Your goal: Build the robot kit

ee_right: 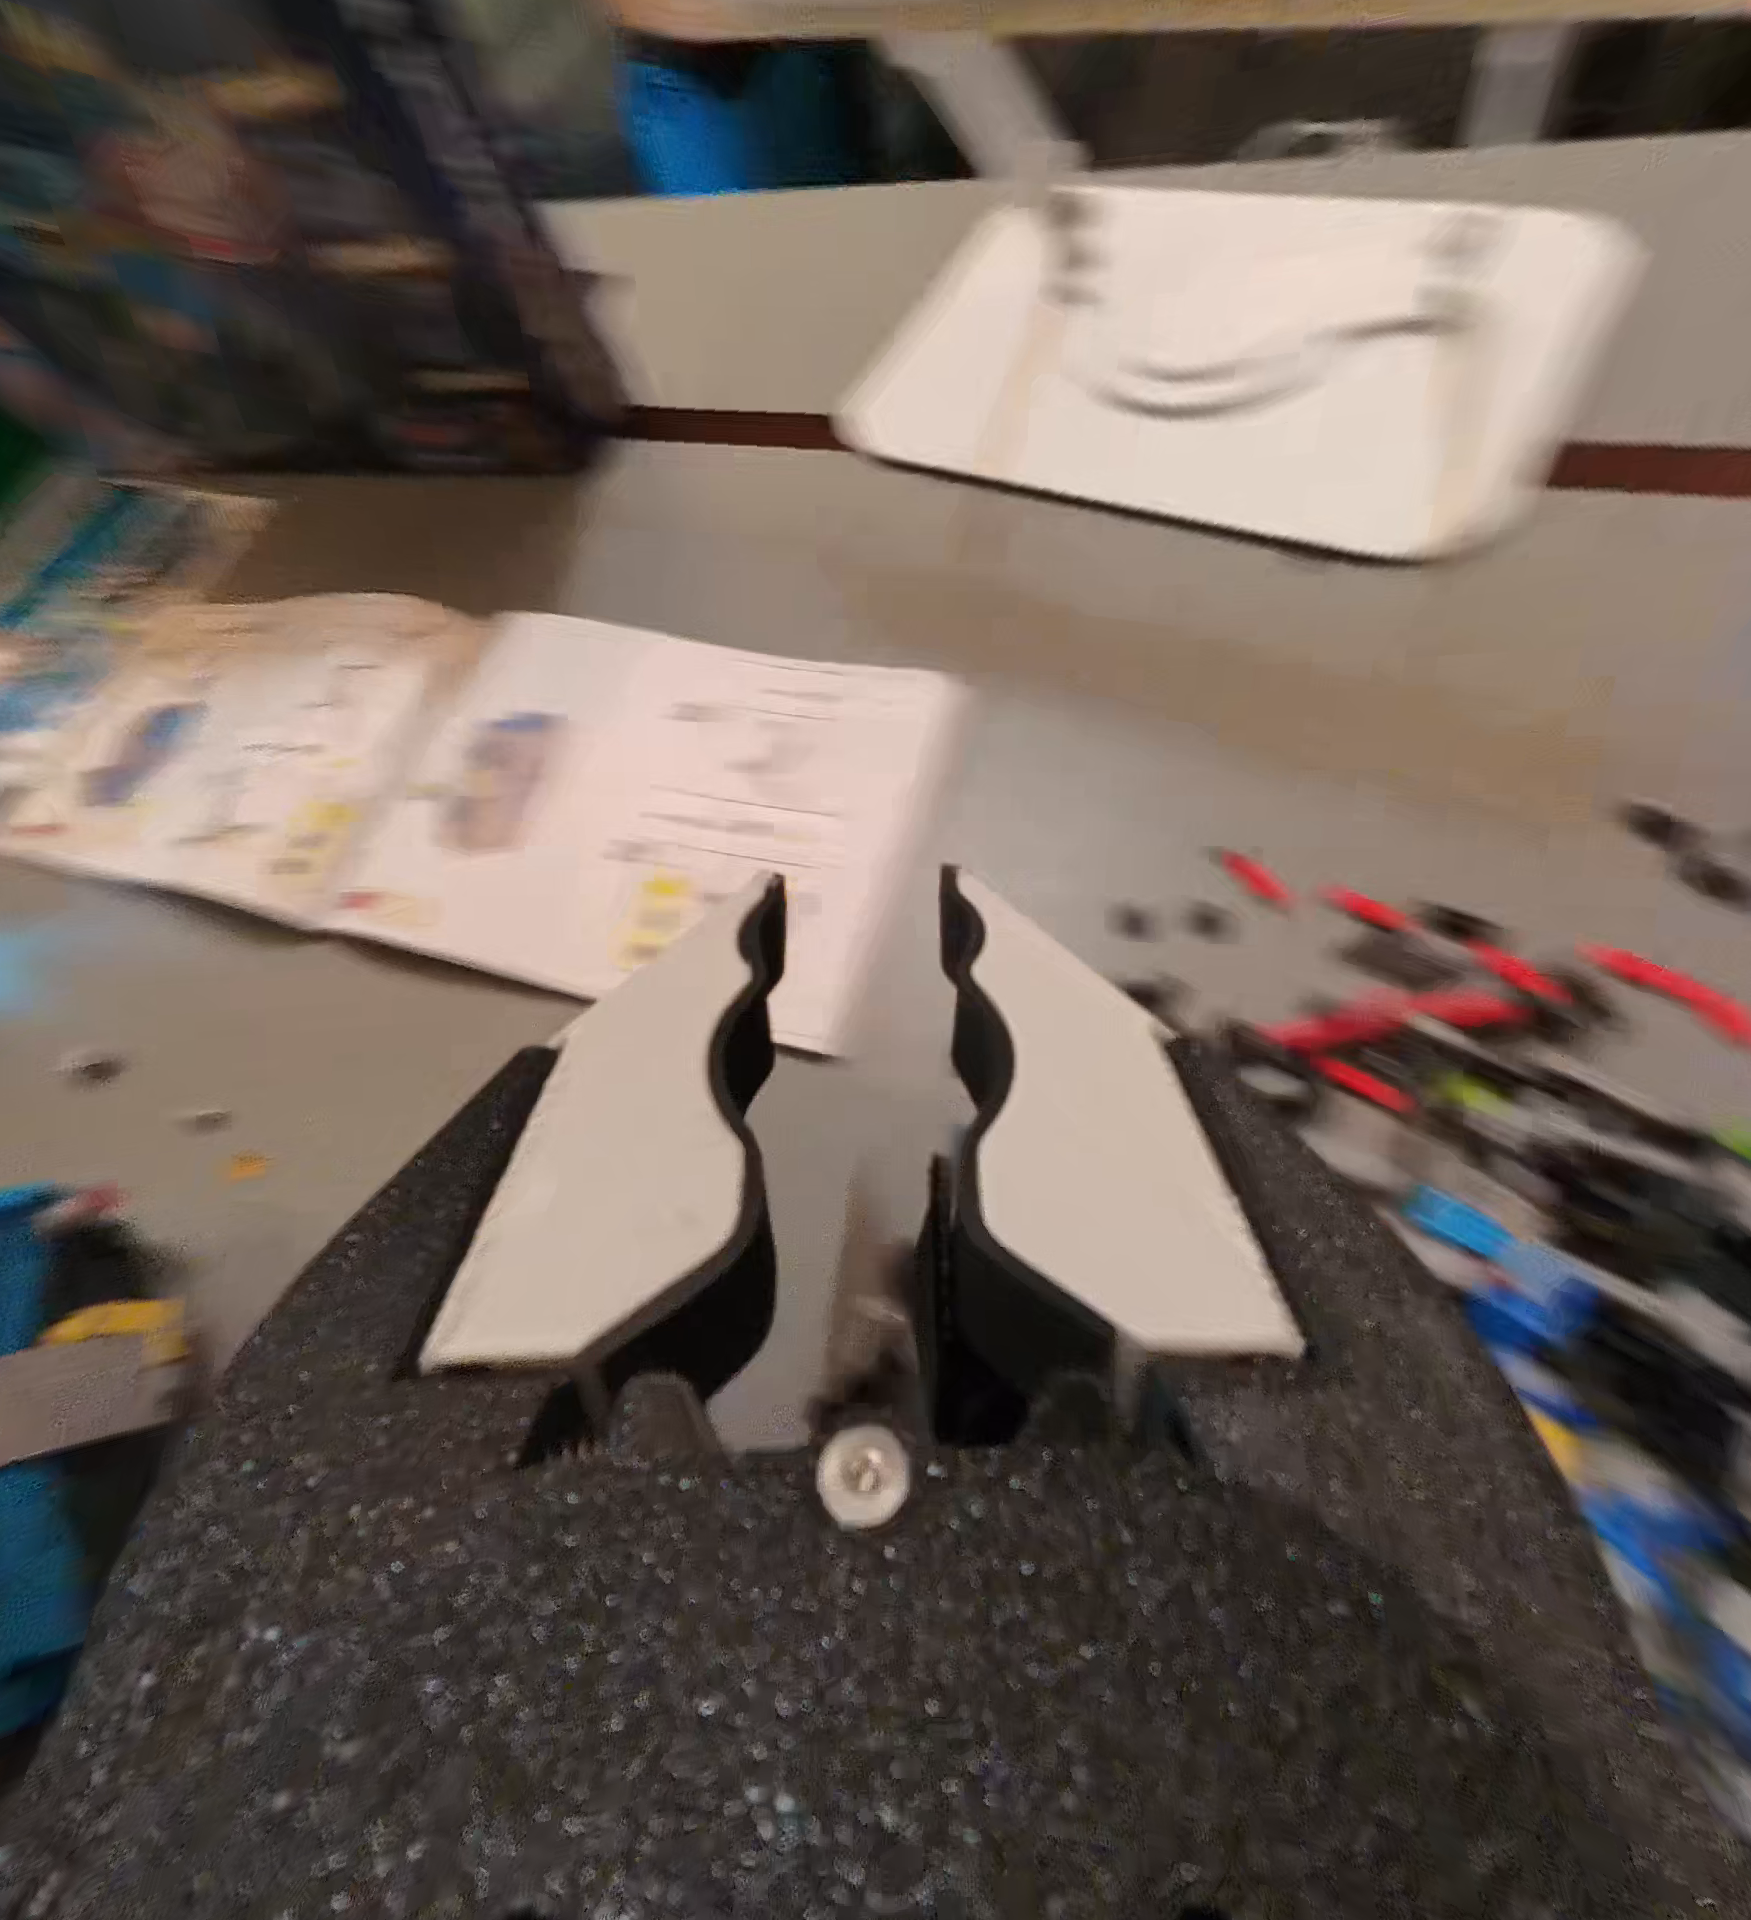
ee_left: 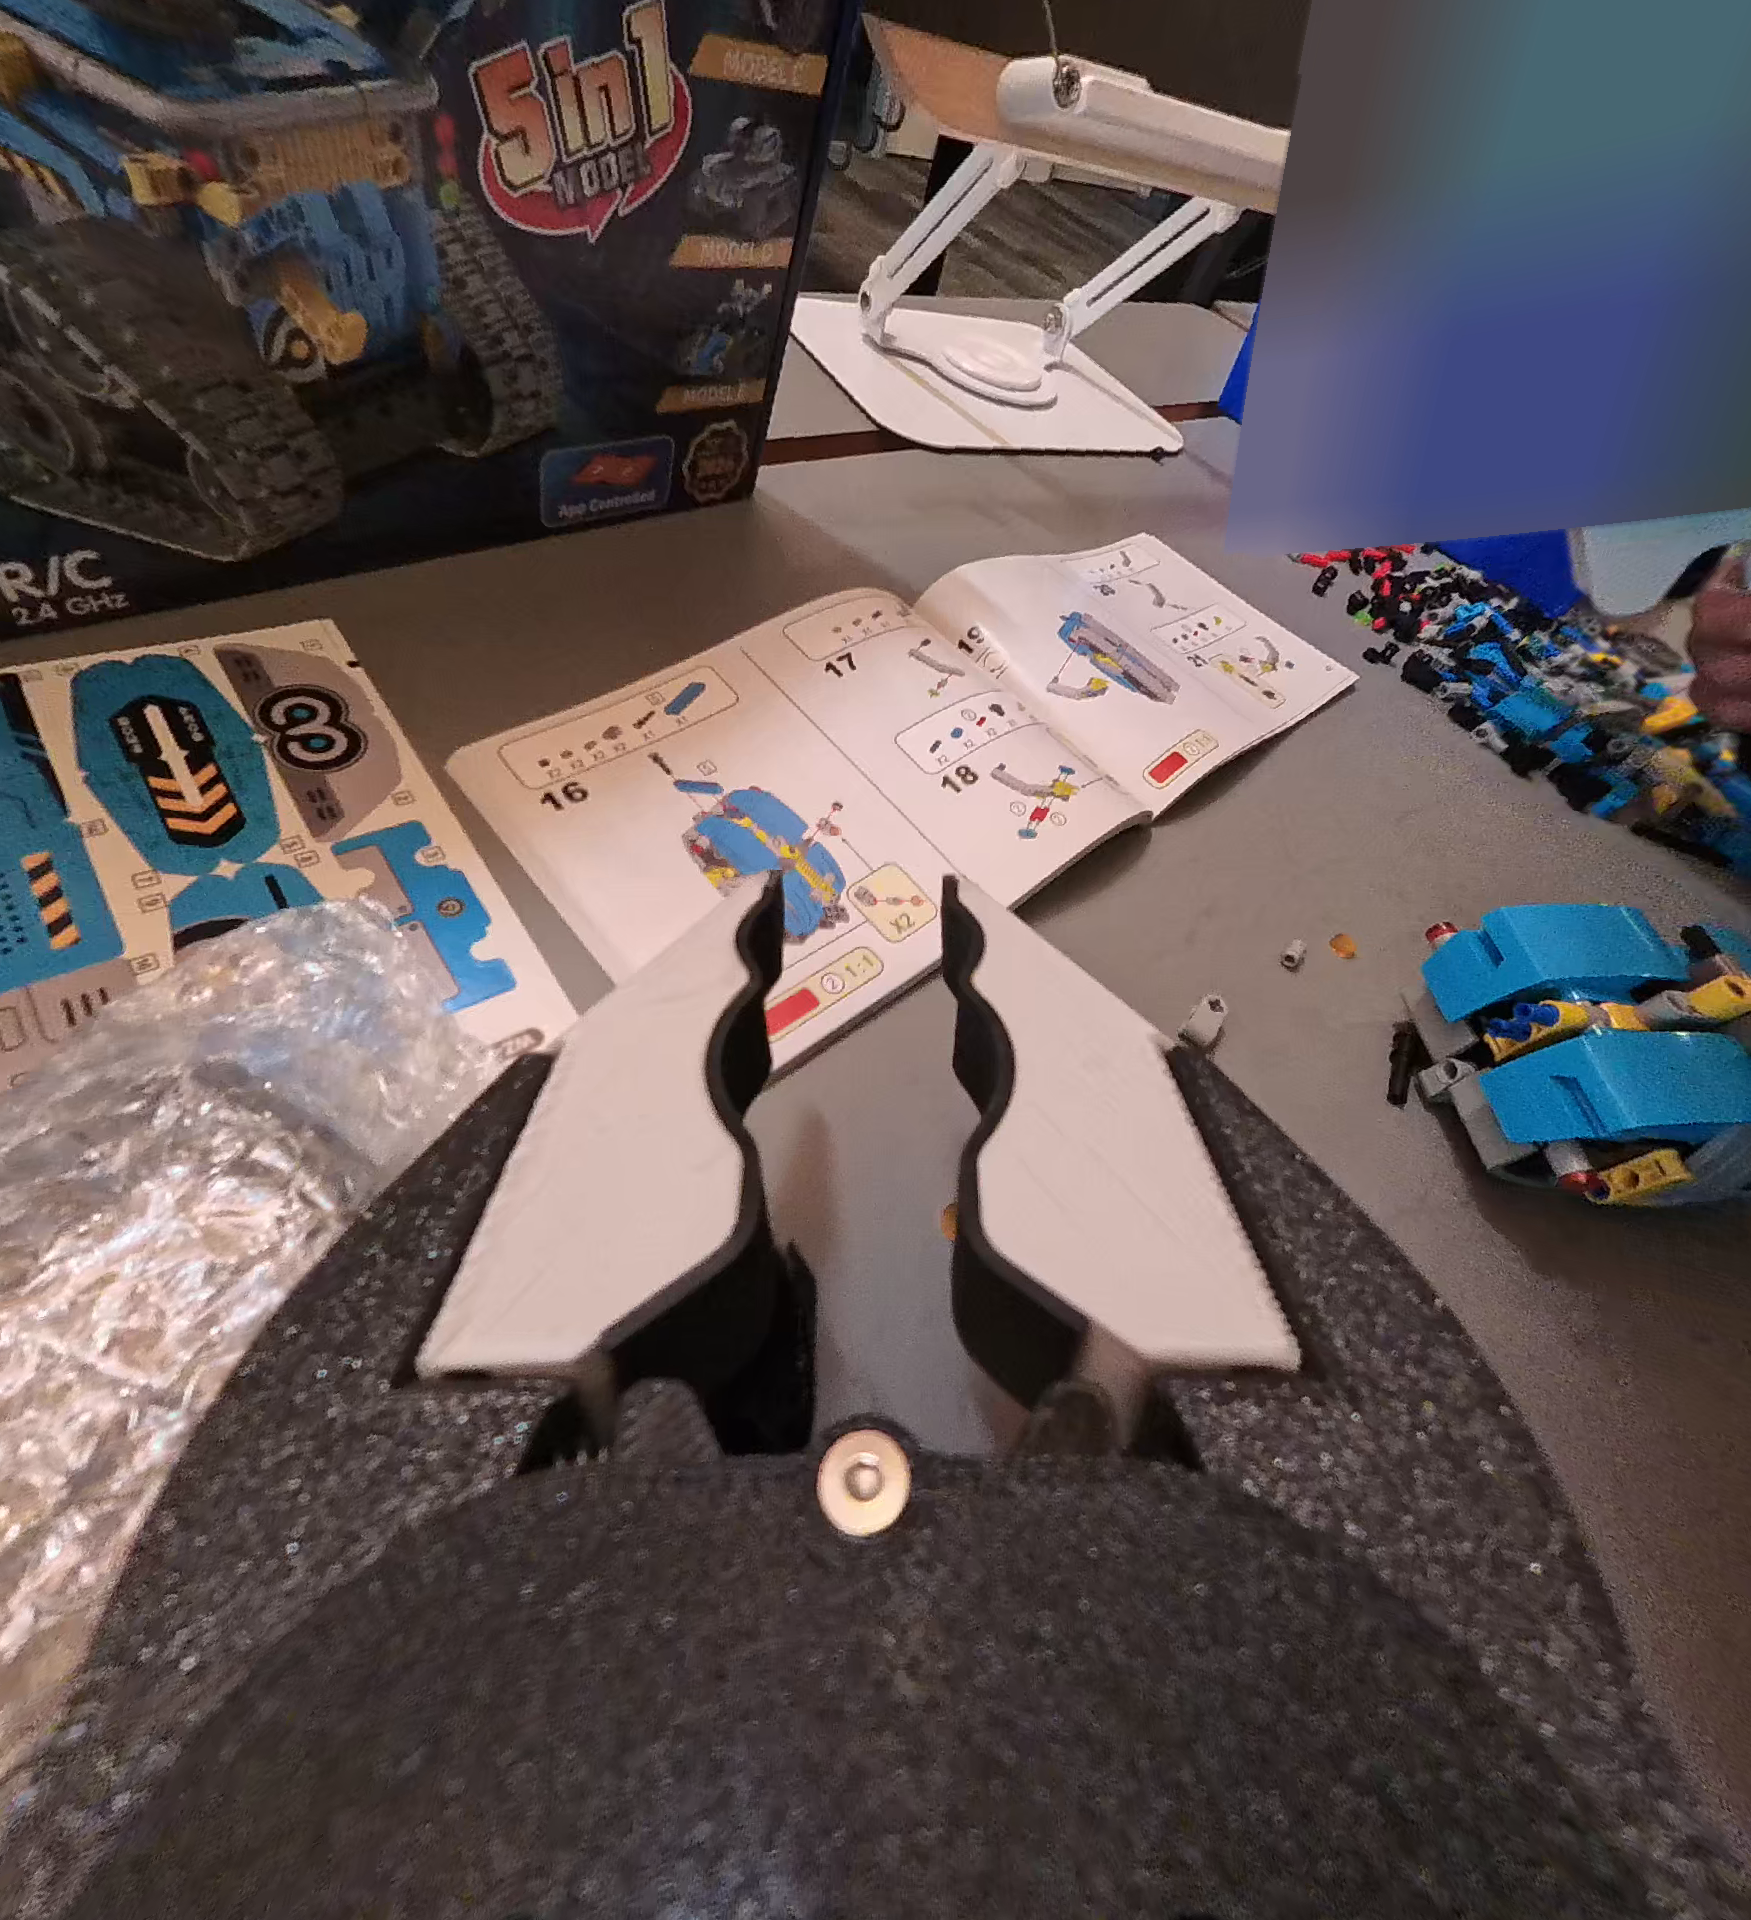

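Left gripper [ee_left: 863, 894] and right gripper [ee_right: 863, 888], jaws parted, empty, above open instruction booklet [ee_left: 881, 748]. Hazard: loose bricks [ee_right: 1473, 1039] at right may scatter if swept.

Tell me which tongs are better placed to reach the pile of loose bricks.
Likely the right tongs: the loose brick pile lies just beside them, while from the left tongs it sits far off.

A: Far left?
B: Toy box [ee_left: 351, 260] standing upright; sticker sheet [ee_left: 175, 821] flat before it, crinkled plastic bag [ee_left: 123, 1195] nearer.
A: Centre and right?
B: Open instruction booklet [ee_left: 902, 748]; white stand [ee_left: 996, 364] beyond; loose bricks [ee_left: 1577, 686], blue model [ee_left: 1619, 1049] right.
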Tool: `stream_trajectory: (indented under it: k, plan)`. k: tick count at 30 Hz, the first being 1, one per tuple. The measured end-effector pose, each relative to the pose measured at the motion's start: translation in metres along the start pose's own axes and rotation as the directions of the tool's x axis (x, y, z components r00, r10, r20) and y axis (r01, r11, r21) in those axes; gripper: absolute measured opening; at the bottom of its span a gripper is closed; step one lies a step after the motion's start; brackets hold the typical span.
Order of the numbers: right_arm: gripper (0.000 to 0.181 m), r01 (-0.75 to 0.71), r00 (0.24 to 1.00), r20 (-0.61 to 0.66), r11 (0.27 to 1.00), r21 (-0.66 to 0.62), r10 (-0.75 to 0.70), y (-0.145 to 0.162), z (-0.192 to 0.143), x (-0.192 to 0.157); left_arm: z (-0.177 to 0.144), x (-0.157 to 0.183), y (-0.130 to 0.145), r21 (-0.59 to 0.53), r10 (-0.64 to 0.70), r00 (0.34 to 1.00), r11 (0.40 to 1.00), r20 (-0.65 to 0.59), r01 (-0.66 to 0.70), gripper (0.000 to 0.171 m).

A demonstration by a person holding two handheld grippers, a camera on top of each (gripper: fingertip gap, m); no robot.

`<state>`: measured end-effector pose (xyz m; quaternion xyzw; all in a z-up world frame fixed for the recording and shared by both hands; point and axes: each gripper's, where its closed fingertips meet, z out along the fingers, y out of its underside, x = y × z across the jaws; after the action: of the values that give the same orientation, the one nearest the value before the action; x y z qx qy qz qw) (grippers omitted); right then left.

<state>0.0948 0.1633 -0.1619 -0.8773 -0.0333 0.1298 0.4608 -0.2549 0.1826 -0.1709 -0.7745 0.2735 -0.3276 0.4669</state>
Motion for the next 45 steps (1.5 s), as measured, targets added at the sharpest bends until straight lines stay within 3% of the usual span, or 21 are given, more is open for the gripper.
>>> stream_trajectory:
  k: [3, 7, 11, 19, 29, 34, 45]
  plan:
    - [0.029, -0.073, 0.975, -0.214, 0.996, -0.054, 0.060, 0.020, -0.023, 0.069, 0.003, 0.001, -0.003, 0.010, 0.020, 1.000, 1.000, 0.004, -0.020, 0.030]
    - [0.027, -0.130, 0.957, -0.273, 0.987, -0.095, 0.100, 0.033, -0.033, 0.096, 0.009, 0.002, -0.007, 0.022, 0.049, 0.999, 0.999, 0.016, -0.050, 0.030]
    - [0.022, -0.083, 0.968, -0.247, 0.985, -0.150, 0.044, 0.038, -0.026, 0.084, 0.009, 0.008, -0.011, 0.046, 0.104, 0.994, 0.993, 0.019, -0.104, 0.030]
    - [0.021, 0.144, 0.988, -0.017, 0.953, -0.267, -0.154, 0.055, -0.005, 0.025, 0.011, 0.005, -0.013, 0.055, 0.090, 0.996, 0.994, 0.025, -0.091, 0.030]
    - [0.020, 0.183, 0.980, -0.020, 0.940, -0.287, -0.197, 0.058, 0.022, 0.021, 0.011, 0.006, -0.013, 0.056, 0.083, 0.996, 0.995, 0.012, -0.084, 0.030]
    - [0.020, 0.154, 0.986, -0.019, 0.939, -0.308, -0.168, 0.065, 0.021, 0.027, 0.011, 0.006, -0.013, 0.057, 0.076, 0.997, 0.995, 0.007, -0.077, 0.030]
    - [0.007, 0.235, 0.969, -0.003, 0.918, -0.319, -0.249, 0.064, 0.023, 0.022, 0.012, 0.008, -0.013, 0.051, 0.080, 0.997, 0.995, 0.000, -0.080, 0.030]
